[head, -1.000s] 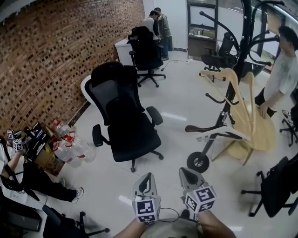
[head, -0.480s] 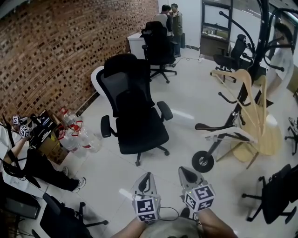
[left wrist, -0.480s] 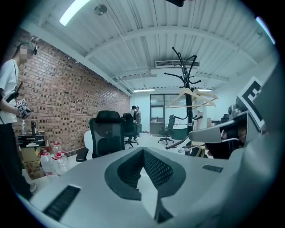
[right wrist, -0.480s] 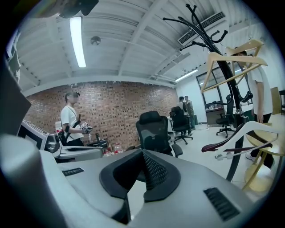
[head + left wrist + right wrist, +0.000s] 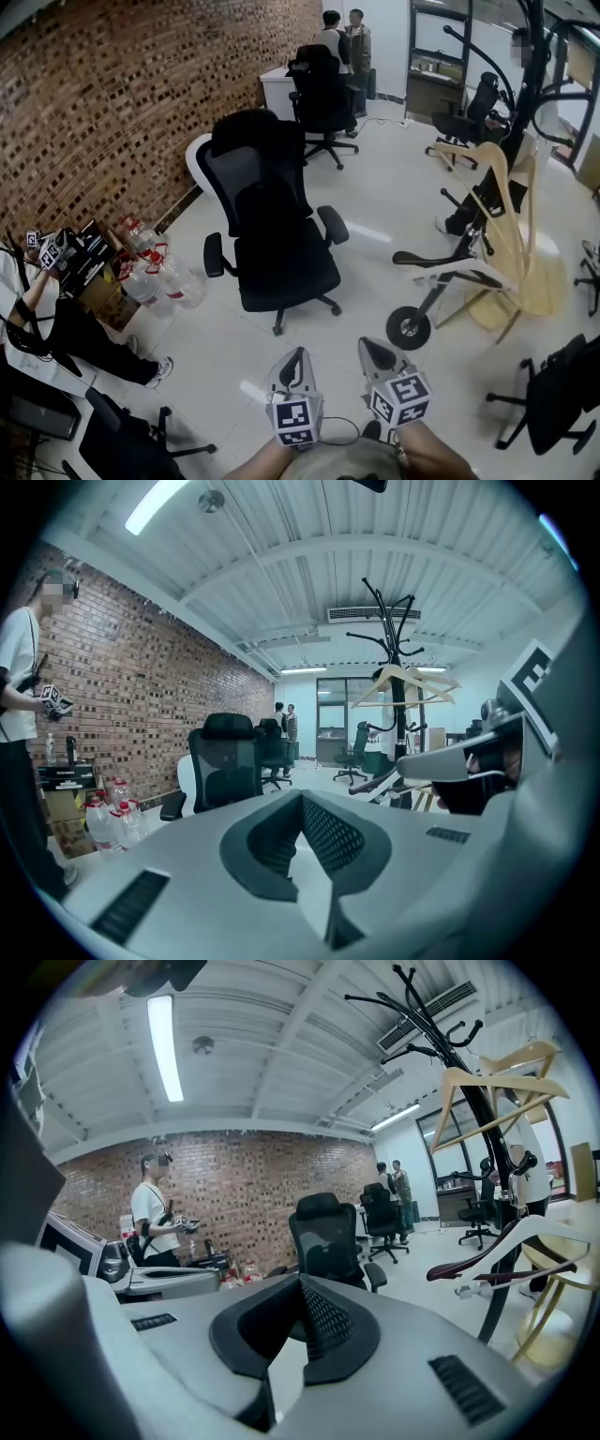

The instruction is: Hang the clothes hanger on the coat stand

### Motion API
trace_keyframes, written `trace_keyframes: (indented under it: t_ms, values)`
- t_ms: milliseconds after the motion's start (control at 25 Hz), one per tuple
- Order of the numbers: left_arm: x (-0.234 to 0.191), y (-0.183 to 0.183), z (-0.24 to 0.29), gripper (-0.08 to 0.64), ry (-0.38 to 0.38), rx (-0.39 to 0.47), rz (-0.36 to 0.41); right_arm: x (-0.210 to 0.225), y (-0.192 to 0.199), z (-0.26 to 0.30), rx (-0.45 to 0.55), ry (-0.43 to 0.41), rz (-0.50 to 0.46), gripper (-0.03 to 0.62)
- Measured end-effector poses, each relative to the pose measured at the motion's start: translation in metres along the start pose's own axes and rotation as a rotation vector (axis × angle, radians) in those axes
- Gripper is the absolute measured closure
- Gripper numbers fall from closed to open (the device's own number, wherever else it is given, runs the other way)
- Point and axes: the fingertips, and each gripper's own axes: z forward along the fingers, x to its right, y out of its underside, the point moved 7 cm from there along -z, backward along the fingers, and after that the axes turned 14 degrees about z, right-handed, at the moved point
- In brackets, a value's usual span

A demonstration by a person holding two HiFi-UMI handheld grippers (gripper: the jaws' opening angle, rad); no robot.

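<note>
I am holding my left tool [image 5: 298, 358] and right tool [image 5: 376, 349] closed and empty, so I am judging the approach not yet begun, since the wooden hanger [image 5: 495, 178] is hanging on the coat stand [image 5: 527, 84] well to my right, across open floor [image 5: 394, 202] beside the black office chair [image 5: 272, 234].

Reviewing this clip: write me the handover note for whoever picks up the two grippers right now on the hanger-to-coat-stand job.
Left gripper: shut, empty, held low in front of the body.
Right gripper: shut, empty, right beside it.
Coat stand: ahead and to the right, across open floor. Wooden hangers hang on it.
Done: neither gripper holds a hanger. I cannot tell whether the ones on the stand belong to this job.
Left: if another must go up, probably find a loose hanger, grip it, and hook it on a free arm of the stand.
</note>
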Motion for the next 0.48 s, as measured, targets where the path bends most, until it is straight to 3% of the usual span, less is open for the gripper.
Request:
trace_keyframes:
  t_ms: [480]
  values:
    - [0.004, 0.011, 0.004, 0.548, 0.005, -0.006, -0.007, 0.008, 0.013, 0.002, -0.014, 0.002, 0.013, 0.592]
